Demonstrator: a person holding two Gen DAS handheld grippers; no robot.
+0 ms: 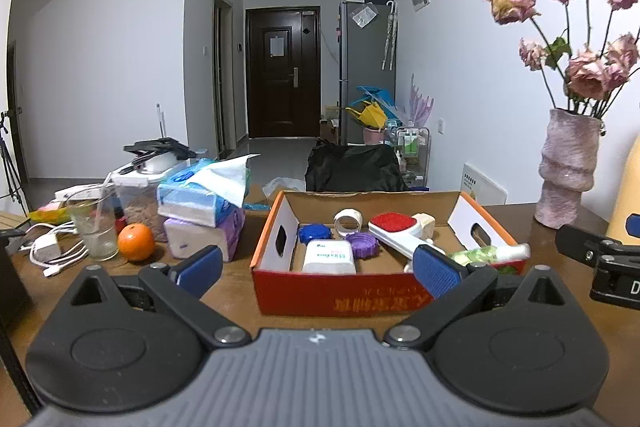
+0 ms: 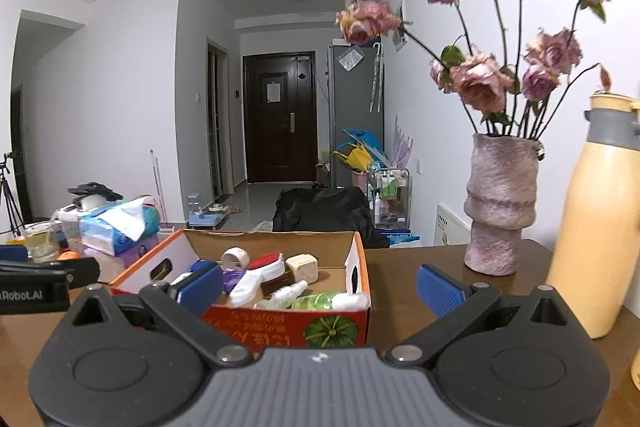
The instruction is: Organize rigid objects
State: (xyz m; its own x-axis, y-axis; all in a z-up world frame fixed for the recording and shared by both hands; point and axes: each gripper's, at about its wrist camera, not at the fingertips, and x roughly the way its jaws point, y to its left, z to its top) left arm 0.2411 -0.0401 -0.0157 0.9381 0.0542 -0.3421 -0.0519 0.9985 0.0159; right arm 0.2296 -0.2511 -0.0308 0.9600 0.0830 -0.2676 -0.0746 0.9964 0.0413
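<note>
An open orange cardboard box [image 1: 344,297] [image 2: 288,325] sits on the brown table. Inside lie a red-and-white lint brush [image 1: 394,231] [image 2: 260,273], a blue cap [image 1: 315,233], a purple cap [image 1: 362,244], a white tape roll [image 1: 348,221] [image 2: 235,258], a white packet [image 1: 329,257], a green bottle [image 1: 486,254] [image 2: 326,301] and a cream block [image 2: 302,265]. My left gripper [image 1: 318,271] hovers open just before the box, holding nothing. My right gripper [image 2: 320,287] is open too, near the box's front right corner, and its side shows at the right edge of the left wrist view.
Left of the box are tissue packs [image 1: 202,205], an orange [image 1: 136,242], a glass [image 1: 94,227] and white cables [image 1: 52,251]. A pink vase of dried roses [image 2: 500,207] [image 1: 566,171] and a yellow flask [image 2: 596,219] stand to the right.
</note>
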